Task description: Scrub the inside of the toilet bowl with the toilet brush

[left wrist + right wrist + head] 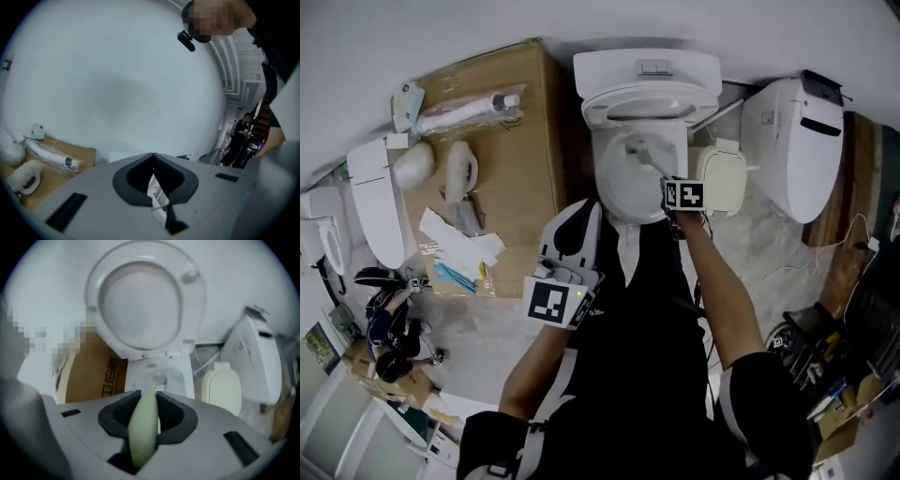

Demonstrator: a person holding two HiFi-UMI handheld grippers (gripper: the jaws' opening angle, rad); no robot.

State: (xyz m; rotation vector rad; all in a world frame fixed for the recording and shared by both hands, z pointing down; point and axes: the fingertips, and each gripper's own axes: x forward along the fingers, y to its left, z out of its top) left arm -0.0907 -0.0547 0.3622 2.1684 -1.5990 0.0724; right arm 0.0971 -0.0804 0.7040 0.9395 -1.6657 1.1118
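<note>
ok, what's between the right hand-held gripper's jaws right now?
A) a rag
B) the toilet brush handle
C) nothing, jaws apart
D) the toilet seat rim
B: in the right gripper view the right hand-held gripper has its jaws closed on the pale green handle of the toilet brush, whose bristled end points into the toilet bowl.

Left tongs [574, 225]: jaws together, nothing between them, held close to the torso, left arm [532, 361] drawn in. Right tongs [673, 187]: jaws clamped on brush handle [143, 427], right arm [727, 309] stretched forward.
</note>
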